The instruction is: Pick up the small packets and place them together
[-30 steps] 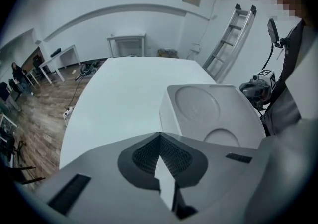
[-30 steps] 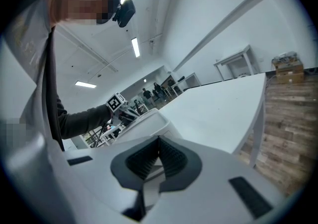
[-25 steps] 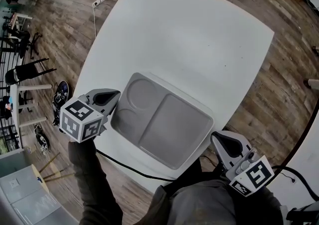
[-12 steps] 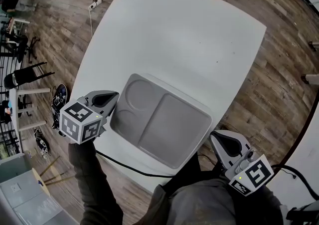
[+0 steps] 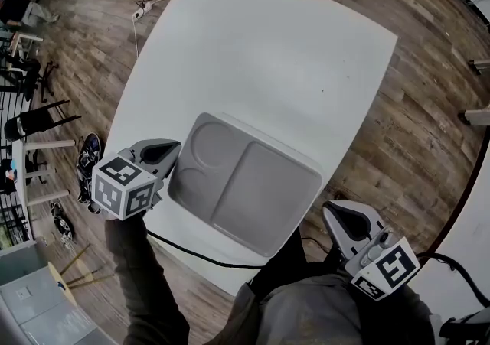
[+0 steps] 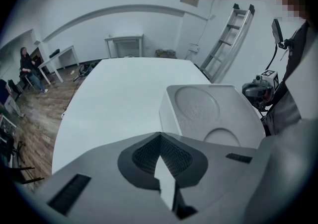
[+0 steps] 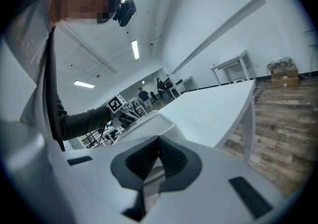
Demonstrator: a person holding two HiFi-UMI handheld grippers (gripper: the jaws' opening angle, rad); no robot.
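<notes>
No small packet shows in any view. A grey tray (image 5: 230, 118) with two round wells and one large flat compartment lies empty on the white table (image 5: 268, 45). My left gripper (image 5: 173, 148) hovers at the tray's left edge, jaws closed tip to tip with nothing between them. In the left gripper view, the left gripper (image 6: 160, 136) points over the tray (image 6: 198, 104). My right gripper (image 5: 338, 211) hangs off the table's near right corner, over the floor, shut and empty. The right gripper (image 7: 159, 141) looks level past the tray (image 7: 145, 121).
A black cable (image 5: 191, 252) runs across the table's near edge. Wooden floor surrounds the table, with chairs (image 5: 34, 118) and shoes (image 5: 88, 148) at the left. A ladder (image 6: 226, 39) leans on the far wall. People stand far off (image 7: 161, 87).
The table and tray have drifted slightly to the left in the head view. Both grippers keep their stance and stay shut.
</notes>
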